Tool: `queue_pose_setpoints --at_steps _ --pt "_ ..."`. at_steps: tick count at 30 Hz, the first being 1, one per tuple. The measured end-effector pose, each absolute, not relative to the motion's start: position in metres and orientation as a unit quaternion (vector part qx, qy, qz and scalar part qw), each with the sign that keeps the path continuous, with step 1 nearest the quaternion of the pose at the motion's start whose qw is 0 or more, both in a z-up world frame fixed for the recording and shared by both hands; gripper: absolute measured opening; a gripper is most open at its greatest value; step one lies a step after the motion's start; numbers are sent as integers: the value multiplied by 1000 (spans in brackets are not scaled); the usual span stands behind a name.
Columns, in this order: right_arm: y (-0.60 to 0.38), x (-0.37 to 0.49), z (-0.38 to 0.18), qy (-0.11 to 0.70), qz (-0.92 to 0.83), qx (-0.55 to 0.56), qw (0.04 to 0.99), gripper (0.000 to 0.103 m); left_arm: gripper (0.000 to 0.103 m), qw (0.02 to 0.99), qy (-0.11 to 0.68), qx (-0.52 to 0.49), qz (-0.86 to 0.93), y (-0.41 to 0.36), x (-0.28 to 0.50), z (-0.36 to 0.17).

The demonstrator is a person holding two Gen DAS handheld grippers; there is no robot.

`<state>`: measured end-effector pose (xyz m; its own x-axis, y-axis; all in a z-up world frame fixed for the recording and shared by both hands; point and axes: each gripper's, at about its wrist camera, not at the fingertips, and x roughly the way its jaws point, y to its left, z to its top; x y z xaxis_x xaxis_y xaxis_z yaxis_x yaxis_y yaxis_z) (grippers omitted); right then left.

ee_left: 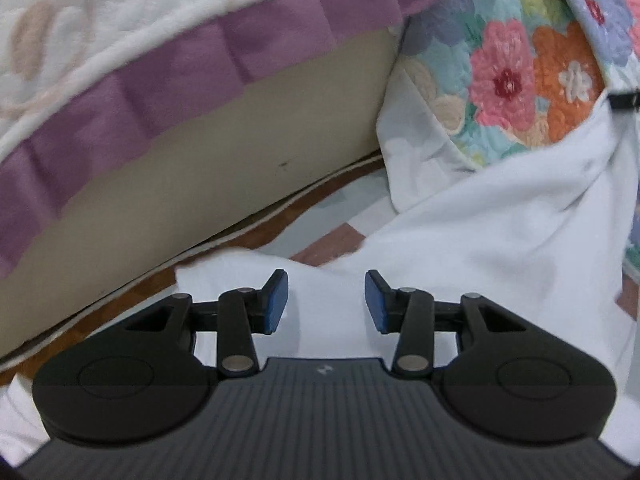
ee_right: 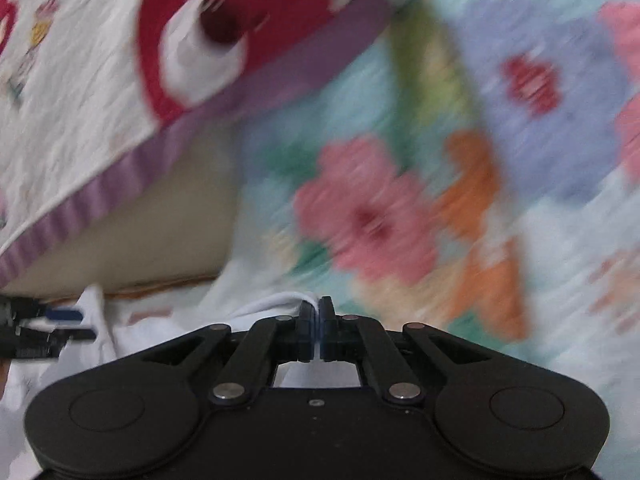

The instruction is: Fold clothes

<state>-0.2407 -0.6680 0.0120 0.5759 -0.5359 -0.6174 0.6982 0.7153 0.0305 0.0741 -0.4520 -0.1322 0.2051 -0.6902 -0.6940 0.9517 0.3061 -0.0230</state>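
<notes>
A white garment [ee_left: 500, 232] lies spread low beside a bed and rises toward the upper right. My left gripper [ee_left: 326, 300] is open just above the garment, with white cloth showing between its blue pads [ee_left: 276, 304]. My right gripper [ee_right: 318, 320] is shut on a white edge of the garment [ee_right: 276, 304], which bunches at the fingertips. The right wrist view is blurred by motion. The left gripper also shows at the left edge of the right wrist view [ee_right: 60, 324].
A bed with a purple frilled skirt [ee_left: 140, 92] and beige base [ee_left: 200, 184] fills the left. A floral quilt [ee_left: 508, 72] hangs at the right and fills much of the right wrist view [ee_right: 380, 208]. A red and white print bedspread [ee_right: 224, 32] lies on the bed.
</notes>
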Motion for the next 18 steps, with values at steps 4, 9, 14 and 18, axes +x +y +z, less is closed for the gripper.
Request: queue_pose_setpoints --at_steps 4,9,14,18 --pt "-686 -241 11 352 -384 94 849 2 42 747 303 258 -533 -473 74 -144" --pt "-714 -239 -24 415 -419 94 802 1 42 763 318 266 -495 -476 95 -151" --pt "-727 -236 -41 431 -446 84 780 44 46 763 372 204 -487 -468 138 -145" --pt "-716 -247 -22 351 -401 132 836 44 49 745 399 154 -512 -464 154 -142"
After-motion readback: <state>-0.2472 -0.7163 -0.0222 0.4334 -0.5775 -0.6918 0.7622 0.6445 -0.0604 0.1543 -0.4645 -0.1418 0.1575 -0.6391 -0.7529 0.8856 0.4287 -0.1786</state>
